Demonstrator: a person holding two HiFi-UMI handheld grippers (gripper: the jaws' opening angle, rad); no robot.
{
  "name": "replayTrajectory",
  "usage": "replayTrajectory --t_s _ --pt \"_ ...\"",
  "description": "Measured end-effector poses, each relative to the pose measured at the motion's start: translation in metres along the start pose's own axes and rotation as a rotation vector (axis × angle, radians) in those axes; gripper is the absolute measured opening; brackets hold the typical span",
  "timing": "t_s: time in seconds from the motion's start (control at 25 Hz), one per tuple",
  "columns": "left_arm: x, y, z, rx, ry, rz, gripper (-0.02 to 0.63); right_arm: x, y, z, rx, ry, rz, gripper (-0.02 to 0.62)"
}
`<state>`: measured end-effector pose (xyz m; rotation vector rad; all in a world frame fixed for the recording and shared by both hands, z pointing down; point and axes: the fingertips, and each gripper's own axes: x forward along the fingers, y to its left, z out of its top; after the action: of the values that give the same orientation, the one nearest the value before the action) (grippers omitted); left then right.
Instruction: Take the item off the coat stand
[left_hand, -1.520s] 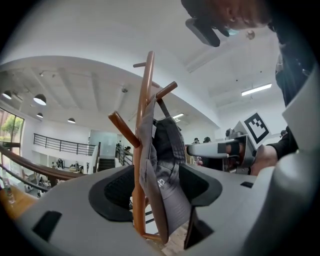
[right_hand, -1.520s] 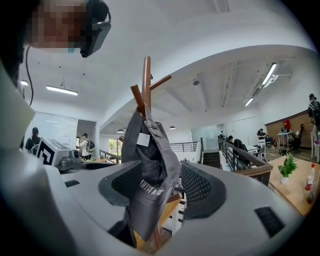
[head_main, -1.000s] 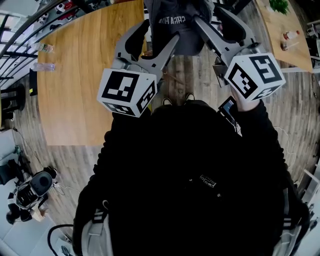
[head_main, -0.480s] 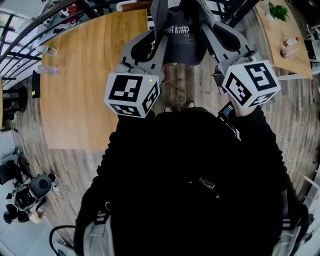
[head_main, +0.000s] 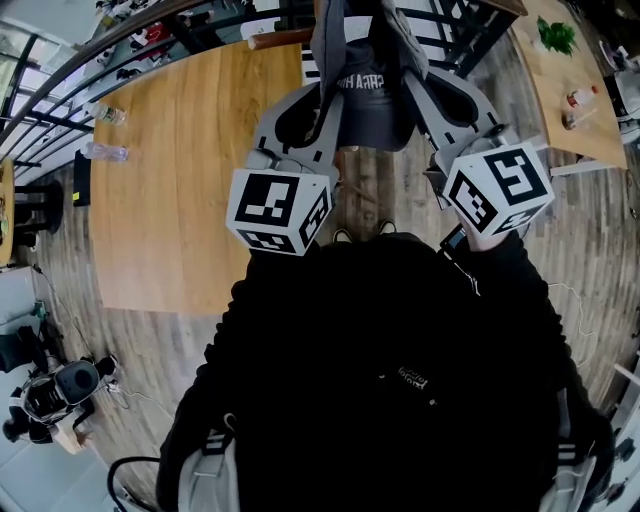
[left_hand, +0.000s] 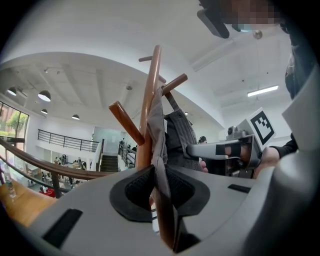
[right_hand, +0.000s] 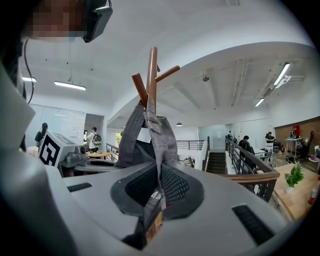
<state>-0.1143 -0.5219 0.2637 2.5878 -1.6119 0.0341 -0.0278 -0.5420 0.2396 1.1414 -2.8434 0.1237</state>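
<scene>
The grey cap (right_hand: 150, 132) hangs high on the wooden coat stand (right_hand: 151, 70), its fabric caught where the short pegs branch from the pole, so it must go up and off the stand, not straight away from it. Both tools have come at it from below the pegs, one on each side of the pole. The left gripper (left_hand: 159, 186) is closing, its dark pads down to a narrow slot with a fold of the cap's edge between them, just beside the pole. The right gripper (right_hand: 156, 189) is pinched narrow on the opposite edge, a tag and hem trapped in its pads. Gripping both sides likely keeps the soft cap from twisting or snagging on a peg. The lift has not yet begun.
</scene>
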Motion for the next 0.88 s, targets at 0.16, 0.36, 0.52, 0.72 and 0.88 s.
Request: replayTrajectory --t_s 0.16,0.36,0.52,0.72,0.88 --pt "-0.001 -0.001 0.001 0.004 -0.006 0.005 0.054 -0.001 0.001 0.001 -0.005 -0.009 0.01 0.032" --pt "-0.002 -0.001 0.004 -0.002 -0.017 0.007 0.054 -0.001 0.001 0.003 -0.004 -0.013 0.005 0.032" --pt "-0.004 -0.003 0.009 0.011 -0.026 0.01 0.054 -0.003 0.004 0.008 -0.019 -0.029 0.018 0.032" --pt "-0.007 -0.009 0.011 0.035 -0.035 0.012 0.054 -0.008 0.006 0.01 -0.024 -0.044 0.016 0.032" --pt "-0.012 -0.013 0.011 0.046 -0.04 0.015 0.054 -0.011 0.009 0.01 -0.029 -0.047 0.014 0.032"
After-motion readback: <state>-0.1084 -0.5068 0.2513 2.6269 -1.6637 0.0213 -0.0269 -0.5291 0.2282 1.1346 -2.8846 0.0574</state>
